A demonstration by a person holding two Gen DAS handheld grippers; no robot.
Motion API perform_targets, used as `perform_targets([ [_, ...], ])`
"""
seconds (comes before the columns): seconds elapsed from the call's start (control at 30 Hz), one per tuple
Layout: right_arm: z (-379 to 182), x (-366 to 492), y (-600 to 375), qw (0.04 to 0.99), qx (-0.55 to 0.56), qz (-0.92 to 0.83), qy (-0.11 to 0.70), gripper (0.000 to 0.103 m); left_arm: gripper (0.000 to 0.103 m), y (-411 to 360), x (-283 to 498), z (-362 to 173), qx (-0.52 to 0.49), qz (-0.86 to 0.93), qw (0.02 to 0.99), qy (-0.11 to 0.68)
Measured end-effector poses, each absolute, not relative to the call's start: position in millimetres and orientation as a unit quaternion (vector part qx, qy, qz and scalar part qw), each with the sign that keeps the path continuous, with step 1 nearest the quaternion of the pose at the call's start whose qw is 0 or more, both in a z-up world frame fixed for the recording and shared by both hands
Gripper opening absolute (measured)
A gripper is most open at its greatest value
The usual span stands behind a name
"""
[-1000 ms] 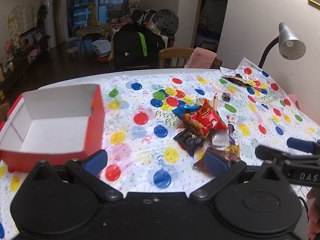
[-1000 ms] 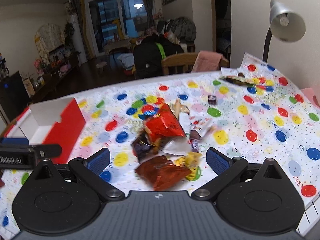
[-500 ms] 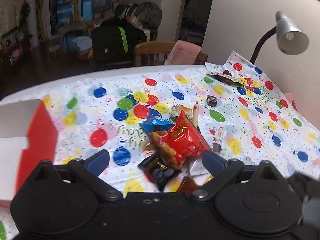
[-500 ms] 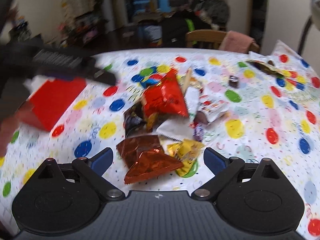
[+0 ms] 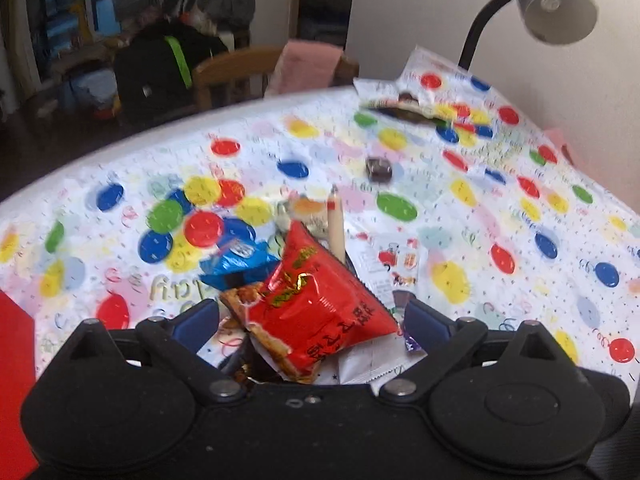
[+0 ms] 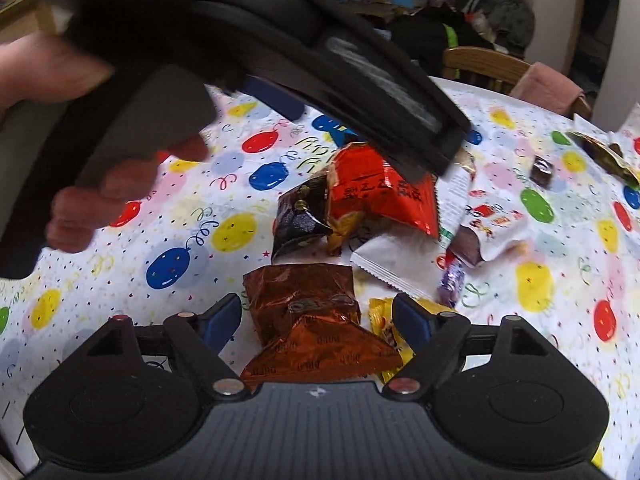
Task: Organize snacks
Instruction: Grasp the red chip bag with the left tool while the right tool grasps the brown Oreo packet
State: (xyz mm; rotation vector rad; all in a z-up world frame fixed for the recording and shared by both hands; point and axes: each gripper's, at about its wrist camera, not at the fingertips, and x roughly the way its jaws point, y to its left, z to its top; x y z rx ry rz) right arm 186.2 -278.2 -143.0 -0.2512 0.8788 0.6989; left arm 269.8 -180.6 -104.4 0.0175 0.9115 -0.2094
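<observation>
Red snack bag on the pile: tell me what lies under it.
Under the red snack bag a dark wrapper and a white packet stick out. Anything beneath its middle is covered.

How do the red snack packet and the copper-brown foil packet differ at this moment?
The red snack packet is bright red with printed characters and leans on other snacks in the pile; the copper-brown foil packet is dark, metallic and lies flat on the tablecloth. The red one sits between the left hand-held gripper's open fingers, the copper one between the right hand-held gripper's. Neither is gripped.
</observation>
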Motion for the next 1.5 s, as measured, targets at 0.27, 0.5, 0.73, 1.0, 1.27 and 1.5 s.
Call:
perform_targets([
  [0.27, -149.2, 186.8, -272.1, 0.828, -0.141, 0.353, 0.412, 0.083, 0.099, -152.9, 301.7, -129.1, -0.121, -0.036, 0.854, 0.505],
  [0.5, -156.5, 187.5, -270.2, 0.817, -0.157, 0.361, 0.421, 0.074, 0.093, -142.9, 316.1, -145.9, -0.197, -0.016, 0.822, 0.535],
  [0.73, -156.7, 185.1, -270.2, 0.814, -0.172, 0.365, 0.418, 0.063, 0.081, -148.4, 318.1, -143.1, -0.195, -0.007, 0.822, 0.535],
  [1.0, -151.9, 187.4, -269.2, 0.811, -0.177, 0.363, 0.423, 0.053, 0.066, -140.4, 312.0, -138.5, -0.222, 0.003, 0.821, 0.526],
  [1.27, -140.0, 189.6, -278.7, 0.817, -0.142, 0.357, 0.431, 0.049, 0.063, -132.3, 300.1, -131.6, -0.236, 0.013, 0.826, 0.511],
  [1.5, -122.4, 188.1, -288.8, 0.823, -0.117, 0.353, 0.43, 0.048, 0.063, -115.5, 278.9, -109.6, -0.259, 0.009, 0.83, 0.494],
])
